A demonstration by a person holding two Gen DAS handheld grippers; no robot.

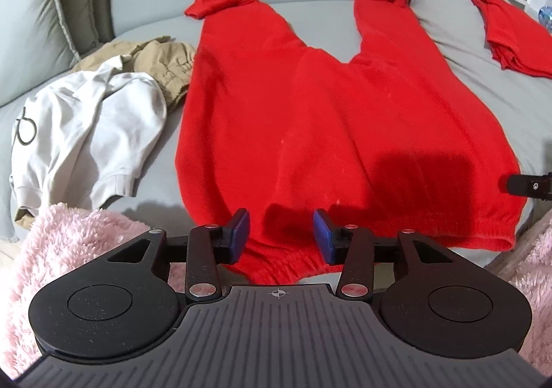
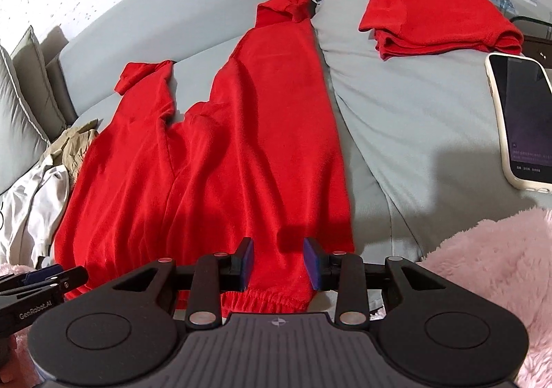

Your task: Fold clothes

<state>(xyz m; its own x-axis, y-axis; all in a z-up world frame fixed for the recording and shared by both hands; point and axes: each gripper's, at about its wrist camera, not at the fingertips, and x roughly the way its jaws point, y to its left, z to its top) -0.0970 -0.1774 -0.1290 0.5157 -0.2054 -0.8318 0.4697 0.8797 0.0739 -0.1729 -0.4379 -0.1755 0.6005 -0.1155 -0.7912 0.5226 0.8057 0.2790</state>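
Red trousers (image 1: pixel 310 118) spread flat on the grey sofa seat (image 1: pixel 241 11), waistband nearest, both legs running away toward the backrest, cuffs turned over at the far ends. Left gripper (image 1: pixel 280 236) poised over the waistband's left part, jaws apart, blue pads (image 1: pixel 241 232) clear of the cloth on either side, nothing clamped. Red fabric and elastic hem visible in the gap between them and just below. Right gripper (image 2: pixel 278 262) likewise over the waistband's right corner, jaws apart though a little narrower, blue pads (image 2: pixel 248 260) standing off the fabric, no pinch to be seen. Shadow of each gripper dark on the red just ahead of the fingertips.

Left of the left gripper, a crumpled white garment (image 1: pixel 89 136) with a khaki garment (image 1: pixel 162 63) bunched beyond it, both beside the trousers' left edge. Fluffy pink blanket (image 1: pixel 69 250) down at the near edge, under and beside both grippers. Ahead and to the right of the right gripper, a folded red garment (image 2: pixel 434 15) on the grey cushion, well apart from the trousers. Further right, a phone (image 2: pixel 524 122) in a cream case lying face up, screen dark. Grey cushion (image 1: pixel 34 8) propped at the far left.
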